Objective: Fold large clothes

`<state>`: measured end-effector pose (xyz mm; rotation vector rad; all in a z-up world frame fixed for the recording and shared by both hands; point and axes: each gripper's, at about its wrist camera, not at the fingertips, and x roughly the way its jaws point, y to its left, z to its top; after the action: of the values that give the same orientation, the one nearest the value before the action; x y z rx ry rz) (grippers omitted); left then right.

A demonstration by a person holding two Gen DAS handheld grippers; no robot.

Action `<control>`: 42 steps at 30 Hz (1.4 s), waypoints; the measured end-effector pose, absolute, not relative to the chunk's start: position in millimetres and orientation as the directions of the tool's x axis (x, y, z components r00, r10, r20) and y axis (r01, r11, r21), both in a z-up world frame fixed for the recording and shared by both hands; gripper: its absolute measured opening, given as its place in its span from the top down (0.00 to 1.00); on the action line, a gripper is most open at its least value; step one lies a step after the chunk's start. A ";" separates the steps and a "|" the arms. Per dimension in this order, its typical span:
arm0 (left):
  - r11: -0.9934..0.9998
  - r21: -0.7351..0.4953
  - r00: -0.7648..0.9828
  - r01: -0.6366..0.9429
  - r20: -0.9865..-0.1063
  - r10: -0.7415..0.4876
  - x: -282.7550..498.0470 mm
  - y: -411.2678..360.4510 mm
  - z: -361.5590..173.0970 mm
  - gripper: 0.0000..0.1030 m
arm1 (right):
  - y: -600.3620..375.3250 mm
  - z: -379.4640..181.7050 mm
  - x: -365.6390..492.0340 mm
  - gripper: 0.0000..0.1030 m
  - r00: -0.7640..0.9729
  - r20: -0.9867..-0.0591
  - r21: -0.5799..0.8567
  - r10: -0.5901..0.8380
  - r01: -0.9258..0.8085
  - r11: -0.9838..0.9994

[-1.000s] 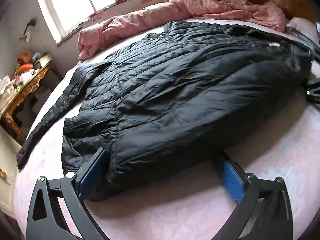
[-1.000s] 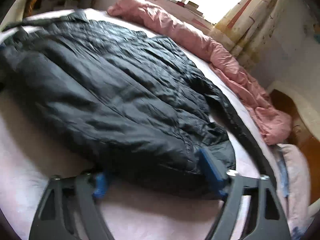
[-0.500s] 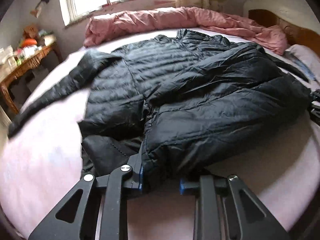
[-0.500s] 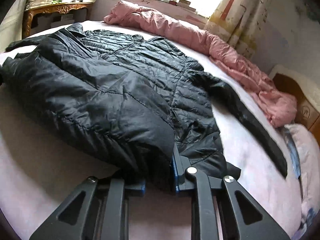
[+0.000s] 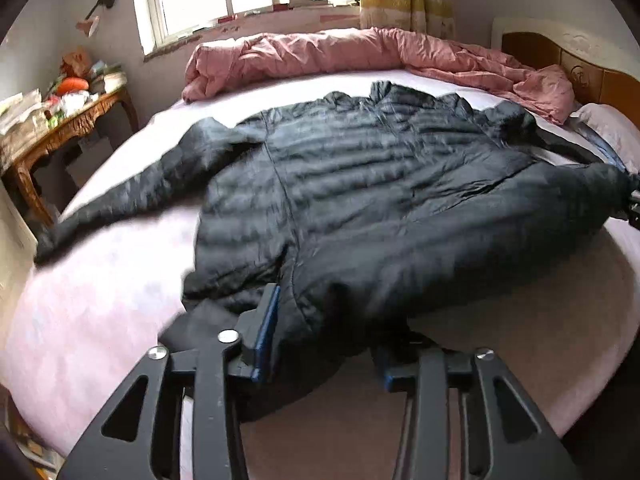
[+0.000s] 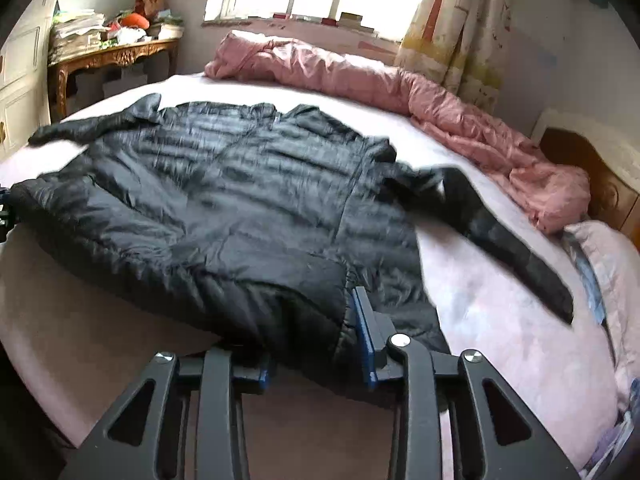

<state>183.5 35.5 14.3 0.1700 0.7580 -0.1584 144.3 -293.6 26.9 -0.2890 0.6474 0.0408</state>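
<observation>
Gripping black jacket (image 5: 380, 200) hem, both tongs — bed (image 5: 100, 300)

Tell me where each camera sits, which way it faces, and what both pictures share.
Left wrist: on the left gripper, looking down across the bed toward the window; its fingers hold the jacket hem, jaws opening.
Right wrist: on the right gripper, same direction from the other corner; its fingers hold the jacket hem, jaws opening.
Shared: jacket, pink quilt, window, cluttered side table.
</observation>
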 end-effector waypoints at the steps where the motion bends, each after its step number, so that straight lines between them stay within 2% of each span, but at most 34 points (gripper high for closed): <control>1: 0.975 0.109 0.721 0.196 -0.689 -0.068 195.0 33.9 20.7 0.54 | -293.3 32.2 151.3 0.57 0.800 -0.597 -0.256 -0.057 -0.122 0.959; 3: 0.973 0.138 0.728 0.186 -0.684 -0.042 215.1 30.4 28.6 0.50 | -294.0 42.7 174.4 0.51 0.799 -0.596 -0.261 -0.077 -0.102 0.960; 5: 0.968 0.171 0.730 0.182 -0.683 -0.016 237.3 26.0 33.7 0.38 | -293.9 47.0 197.6 0.51 0.792 -0.606 -0.251 -0.077 -0.098 0.963; 6: 0.966 0.189 0.734 0.178 -0.679 -0.003 247.7 24.2 35.2 0.36 | -293.5 47.5 211.2 0.51 0.786 -0.613 -0.247 -0.080 -0.095 0.964; 9: 0.959 0.215 0.739 0.185 -0.674 0.009 280.1 18.4 33.4 0.35 | -293.0 39.8 241.3 0.48 0.775 -0.623 -0.239 -0.106 -0.059 0.969; 13: 0.965 0.127 0.709 0.227 -0.701 -0.075 312.3 16.4 11.6 0.35 | -294.9 17.6 268.9 0.48 0.780 -0.620 -0.211 -0.087 -0.059 0.976; 18: 0.973 0.104 0.682 0.208 -0.728 -0.068 335.5 15.0 -21.2 0.35 | -302.1 -11.6 292.8 0.47 0.758 -0.646 -0.221 -0.096 -0.065 0.973; 20: 0.978 0.099 0.694 0.183 -0.718 -0.057 337.9 17.5 -22.6 0.28 | -306.7 -15.6 296.0 0.41 0.764 -0.639 -0.204 -0.089 -0.056 0.977; 21: 0.979 0.095 0.702 0.182 -0.710 -0.062 337.0 18.8 -22.6 0.28 | -309.2 -16.1 296.4 0.36 0.767 -0.635 -0.199 -0.093 -0.046 0.979; 23: 0.976 0.100 0.736 0.191 -0.673 -0.074 330.2 21.5 -18.3 0.28 | -315.4 -12.9 294.0 0.33 0.782 -0.616 -0.180 -0.093 -0.024 0.983; 25: 0.975 0.081 0.805 0.207 -0.580 -0.123 314.2 28.4 -3.7 0.27 | -324.1 -4.0 287.1 0.32 0.810 -0.580 -0.143 -0.083 -0.001 0.990; 26: 0.975 0.058 0.840 0.216 -0.520 -0.155 304.6 33.5 5.5 0.18 | -329.0 2.2 282.1 0.31 0.828 -0.556 -0.119 -0.077 0.013 0.993; 28: 0.980 0.025 0.903 0.197 -0.395 -0.171 281.5 43.4 25.7 0.02 | -337.5 14.1 270.1 0.22 0.864 -0.496 -0.086 -0.089 0.053 0.995; 30: 0.987 0.001 0.939 0.162 -0.309 -0.153 264.4 51.5 42.1 0.00 | -346.2 27.0 255.0 0.20 0.900 -0.415 -0.068 -0.131 0.112 0.991; 33: 0.985 -0.051 0.937 0.165 -0.304 -0.172 255.6 62.6 52.5 0.00 | -359.8 44.5 236.2 0.19 0.930 -0.329 -0.024 -0.163 0.165 0.986; 35: 0.979 -0.083 0.927 0.187 -0.314 -0.203 254.1 67.3 53.7 0.00 | -371.7 54.9 225.0 0.19 0.941 -0.305 0.040 -0.146 0.166 0.985; 36: 0.978 -0.078 0.921 0.196 -0.328 -0.211 255.4 66.6 53.4 0.00 | -375.9 58.4 222.2 0.22 0.942 -0.319 0.070 -0.103 0.132 0.989; 37: 0.979 -0.058 0.913 0.196 -0.354 -0.204 257.0 64.1 52.2 0.00 | -378.0 60.8 221.9 0.38 0.934 -0.356 0.086 -0.036 0.072 0.994; 39: 0.982 -0.007 0.898 0.190 -0.404 -0.177 261.2 56.6 47.0 0.06 | -374.5 61.0 225.1 0.60 0.897 -0.441 0.045 -0.029 0.054 0.998; 41: 0.979 0.013 0.869 0.203 -0.463 -0.174 269.0 51.6 38.9 0.22 | -366.9 56.7 227.3 0.64 0.871 -0.491 -0.008 -0.036 0.037 0.999; 42: 0.983 0.028 0.858 0.184 -0.492 -0.147 275.0 50.1 33.2 0.24 | -362.6 52.4 229.6 0.65 0.856 -0.517 -0.015 -0.012 0.005 1.000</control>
<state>275.0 50.1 33.2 0.0745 0.5103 -0.1741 229.6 -362.6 52.4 -0.0138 0.5429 -0.0086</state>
